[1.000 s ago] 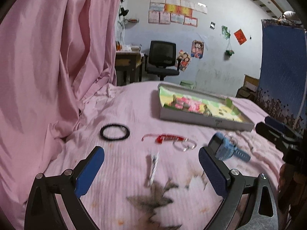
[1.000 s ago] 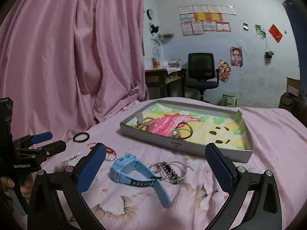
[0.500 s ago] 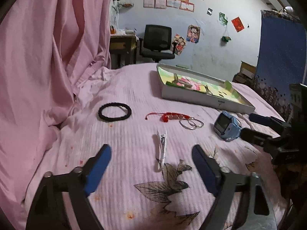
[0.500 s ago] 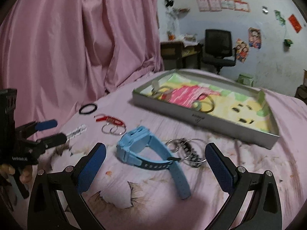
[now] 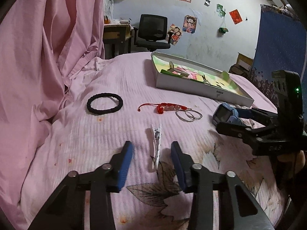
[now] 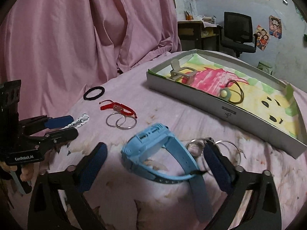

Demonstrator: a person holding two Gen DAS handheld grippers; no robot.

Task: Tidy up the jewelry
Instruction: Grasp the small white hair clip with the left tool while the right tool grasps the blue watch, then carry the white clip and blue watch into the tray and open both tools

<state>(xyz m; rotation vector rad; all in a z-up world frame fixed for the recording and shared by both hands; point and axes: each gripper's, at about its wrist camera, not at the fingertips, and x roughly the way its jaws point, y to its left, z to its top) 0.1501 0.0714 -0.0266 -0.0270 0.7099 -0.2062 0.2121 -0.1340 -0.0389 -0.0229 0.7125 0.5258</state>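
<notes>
Both grippers dropped: left gripper (image 5: 151,153) fingers closing around, not yet gripping, white hair clip (image 5: 156,143); right gripper (image 6: 153,160) unclenched, straddling blue plastic watch (image 6: 153,153) for pickup.

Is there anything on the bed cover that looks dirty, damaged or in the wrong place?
Yes, the pink bed cover has small reddish-orange spots near the black band. Several pieces still lie outside the box: the blue watch, the red bracelet and the white hair clip.
</notes>
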